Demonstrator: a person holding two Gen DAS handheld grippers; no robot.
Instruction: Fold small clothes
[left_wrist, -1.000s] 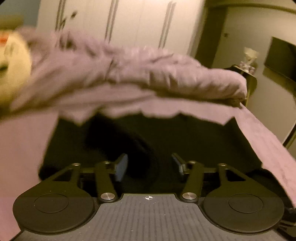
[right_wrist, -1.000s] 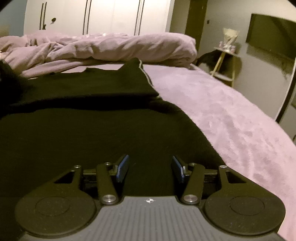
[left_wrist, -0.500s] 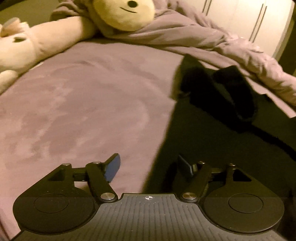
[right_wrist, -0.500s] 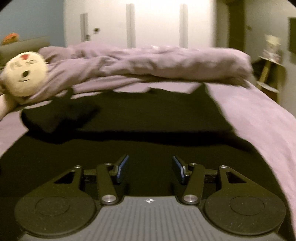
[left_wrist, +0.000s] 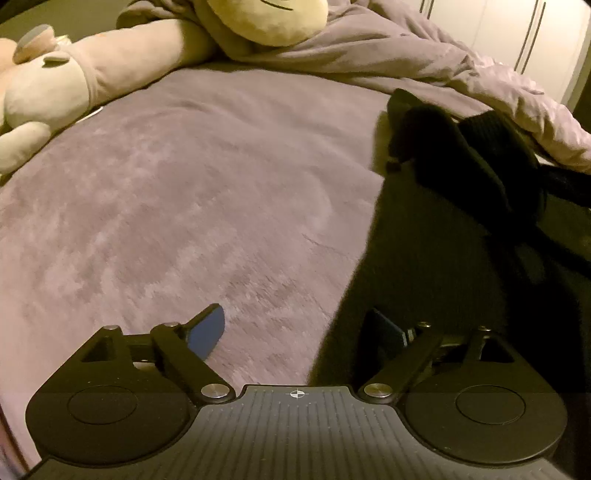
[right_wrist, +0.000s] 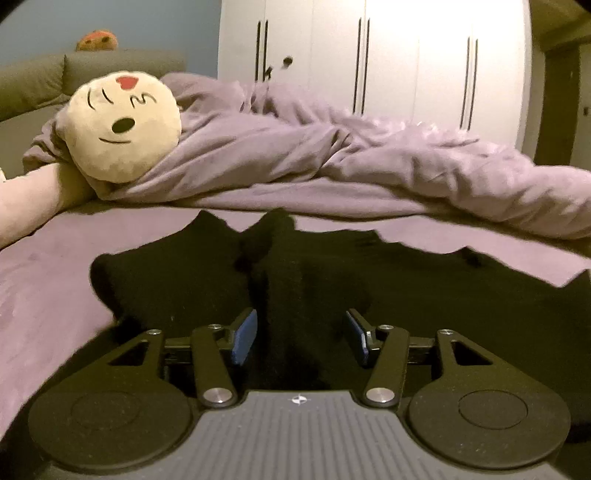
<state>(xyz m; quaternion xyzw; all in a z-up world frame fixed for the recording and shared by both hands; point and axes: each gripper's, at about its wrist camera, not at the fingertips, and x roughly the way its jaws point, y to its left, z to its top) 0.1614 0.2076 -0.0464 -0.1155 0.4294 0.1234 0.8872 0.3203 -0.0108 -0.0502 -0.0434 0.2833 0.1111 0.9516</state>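
Left gripper (left_wrist: 295, 332) wide, empty, straddling garment (left_wrist: 461, 277) edge on bed (left_wrist: 184, 203), likely to pinch. Right gripper (right_wrist: 301, 338) wide, empty, low over garment middle.

one black garment (right_wrist: 406, 295) – one plush toy (right_wrist: 122, 129) – one rumpled duvet (right_wrist: 332, 162) – two grippers, (left_wrist: 295, 328) and (right_wrist: 301, 334).

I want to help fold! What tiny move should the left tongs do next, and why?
Probably slide the left tongs a little right and close on the black garment's left edge. They are open and straddle that edge, gripping nothing.
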